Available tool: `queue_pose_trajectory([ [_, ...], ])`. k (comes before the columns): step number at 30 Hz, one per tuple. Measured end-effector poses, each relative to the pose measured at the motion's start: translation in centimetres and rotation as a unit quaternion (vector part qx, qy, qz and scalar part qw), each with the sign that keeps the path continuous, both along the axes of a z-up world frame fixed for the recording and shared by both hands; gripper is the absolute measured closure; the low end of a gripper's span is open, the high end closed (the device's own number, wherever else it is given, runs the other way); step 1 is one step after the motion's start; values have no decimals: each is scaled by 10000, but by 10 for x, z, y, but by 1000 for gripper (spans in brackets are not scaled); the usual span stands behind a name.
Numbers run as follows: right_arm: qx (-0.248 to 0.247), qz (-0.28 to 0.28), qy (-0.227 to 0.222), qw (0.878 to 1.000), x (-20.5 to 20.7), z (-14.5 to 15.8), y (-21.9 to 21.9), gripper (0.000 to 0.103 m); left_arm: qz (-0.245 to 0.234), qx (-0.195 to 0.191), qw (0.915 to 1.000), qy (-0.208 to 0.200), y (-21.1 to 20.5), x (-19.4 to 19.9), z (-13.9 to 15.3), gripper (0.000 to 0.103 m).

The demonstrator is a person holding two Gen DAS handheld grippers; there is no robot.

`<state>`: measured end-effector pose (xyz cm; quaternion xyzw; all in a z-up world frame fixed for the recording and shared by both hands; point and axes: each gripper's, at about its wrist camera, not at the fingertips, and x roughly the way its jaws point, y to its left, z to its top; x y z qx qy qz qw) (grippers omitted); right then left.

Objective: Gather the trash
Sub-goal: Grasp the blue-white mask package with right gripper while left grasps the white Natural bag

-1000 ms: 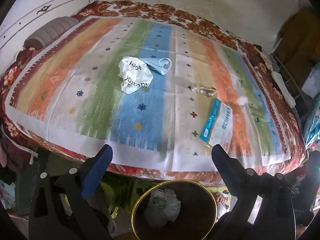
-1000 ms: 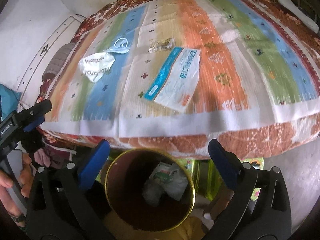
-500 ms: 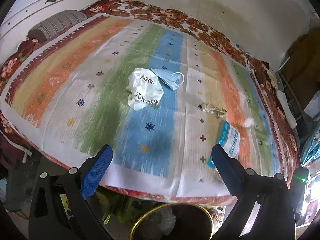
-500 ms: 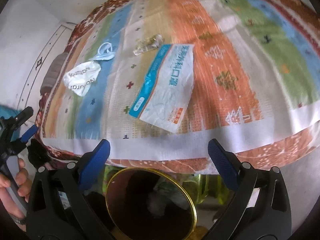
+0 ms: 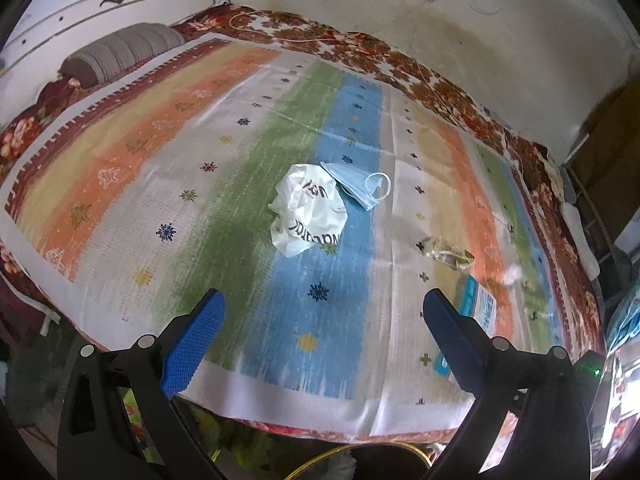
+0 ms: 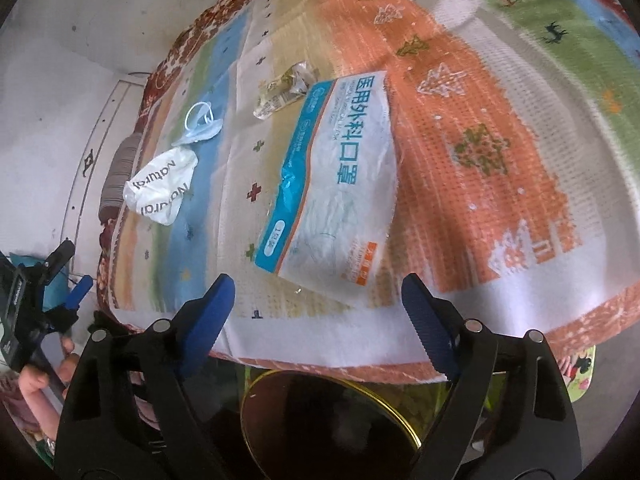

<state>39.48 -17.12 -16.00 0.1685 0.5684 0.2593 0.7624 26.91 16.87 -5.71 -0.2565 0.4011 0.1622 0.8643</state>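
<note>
A bed (image 5: 120,184) under a striped woven cover filled both views, with a white wall behind it and a grey bolster (image 5: 120,50) at its head. The step in hand looked like the approach for another pickup: trash lay loose on the cover and neither tool held anything. The right tool (image 6: 318,300) hung over the near edge of the bed; its jaws had just been closing a little yet stood wide, with nothing between them. Directly ahead of it, toward twelve o'clock, lay the flat mask packet (image 6: 332,184), near the fingertips but not touched. A crumpled clear wrapper (image 6: 286,88) sat just beyond the packet's far corner, and toward ten o'clock lay a blue face mask (image 6: 200,128) touching a crumpled white bag (image 6: 160,188). The left tool (image 5: 324,312) was likewise wide and empty, the white bag ahead of it at twelve o'clock. The next move probably called for lowering the right tool until one pad slid under the packet's near edge, then pinching the thin film. Below the bed edge stood a gold-rimmed bin (image 6: 332,376); its inside was too dark to tell what it held
</note>
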Motion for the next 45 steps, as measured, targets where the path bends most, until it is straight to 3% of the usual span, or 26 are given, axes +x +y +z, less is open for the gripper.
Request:
queue_pose_trajectory([
  [14, 91, -65, 172, 9998, 20, -23, 14, 23, 225, 129, 9996, -57, 22, 9, -12, 6],
  [24, 174, -126, 266, 9994, 30, -28, 8, 51, 130, 175, 9997, -134, 34, 24, -15, 6],
  [32, 155, -216, 334, 9991, 37, -31, 5, 69, 25, 111, 9999, 58, 48, 52, -32, 8],
  [37, 212, -288, 410, 9985, 44, -34, 1, 89, 23, -83, 9998, 192, 63, 65, -49, 19],
  [43, 270, -281, 424, 9983, 51, -37, 0, 102, -49, -97, 9996, 275, 65, 71, -63, 34],
  [45, 307, -255, 415, 9983, 52, -37, 0, 103, -43, -134, 9996, 246, 67, 72, -65, 46],
])
